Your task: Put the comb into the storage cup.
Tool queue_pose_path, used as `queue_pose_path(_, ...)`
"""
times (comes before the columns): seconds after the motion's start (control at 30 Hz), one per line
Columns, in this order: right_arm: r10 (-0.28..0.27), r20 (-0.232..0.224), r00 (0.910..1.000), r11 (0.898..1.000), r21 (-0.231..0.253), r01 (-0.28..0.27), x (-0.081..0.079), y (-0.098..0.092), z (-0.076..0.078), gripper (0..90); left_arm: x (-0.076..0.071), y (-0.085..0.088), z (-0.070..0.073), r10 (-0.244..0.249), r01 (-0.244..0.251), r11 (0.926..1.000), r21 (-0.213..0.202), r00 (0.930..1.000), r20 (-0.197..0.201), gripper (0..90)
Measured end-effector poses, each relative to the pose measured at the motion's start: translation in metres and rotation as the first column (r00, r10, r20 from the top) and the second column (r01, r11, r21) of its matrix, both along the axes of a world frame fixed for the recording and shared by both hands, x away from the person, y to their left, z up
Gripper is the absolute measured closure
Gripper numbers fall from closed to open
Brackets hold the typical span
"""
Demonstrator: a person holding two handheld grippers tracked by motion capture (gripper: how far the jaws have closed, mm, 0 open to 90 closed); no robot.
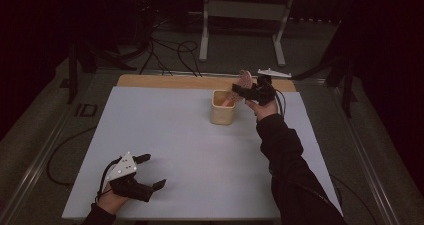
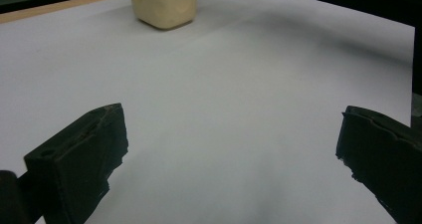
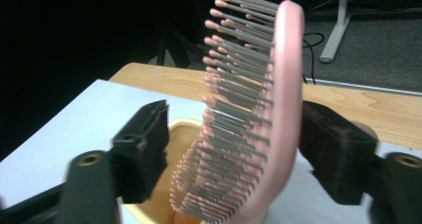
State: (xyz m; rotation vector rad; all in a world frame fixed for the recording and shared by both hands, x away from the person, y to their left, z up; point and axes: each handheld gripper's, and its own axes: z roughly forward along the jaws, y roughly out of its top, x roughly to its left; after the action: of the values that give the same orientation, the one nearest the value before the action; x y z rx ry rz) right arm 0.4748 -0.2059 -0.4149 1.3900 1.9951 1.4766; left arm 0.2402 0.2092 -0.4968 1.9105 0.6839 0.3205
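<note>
Right gripper view: a pink hairbrush [image 3: 278, 109] is seen standing handle-down in a cream cup [image 3: 184, 134], its bristled head rising between the jaws of the right gripper [image 3: 234, 149]. The jaws are spread; the right-hand jaw lies at or just beside the smooth back of the brush, and the left-hand jaw stands apart from the bristle tips, so no firm pinch is shown. In the high view the cup [image 1: 222, 107] is placed at about 12 o'clock on the white tabletop [image 1: 200, 155], the right gripper [image 1: 245, 91] just beside it at 1 o'clock. The left gripper [image 1: 145, 172] is rested at 7 o'clock, spread and empty.

The brush is judged light and stiff, its plastic back slippery and its bristles yielding. A hold across the head's solid edges or at the neck would be steadier than one on the bristles. The cup may tip if the brush is dragged sideways.
</note>
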Motion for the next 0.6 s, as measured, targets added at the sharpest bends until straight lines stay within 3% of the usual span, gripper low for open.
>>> queue_pose_path(0.17,0.025,0.007,0.9997,1.000,-0.012,-0.025,-0.005,-0.005,-0.001,13.8,0.000,0.000,0.000,-0.001,0.001,1.0000,0.002,1.0000,-0.001,0.3)
queue_pose_path(0.37,0.049,-0.006,0.9988,0.999,-0.015,-0.049,-0.010,-0.010,-0.003,11.8,-0.001,-0.001,-0.001,0.000,0.000,1.0000,0.003,1.0000,-0.005,0.3)
queue_pose_path(0.6,0.087,-0.006,0.9962,0.992,-0.087,-0.087,-0.014,-0.007,-0.004,9.9,-0.001,-0.001,-0.001,-0.001,0.001,1.0000,0.005,1.0000,-0.003,0.3)
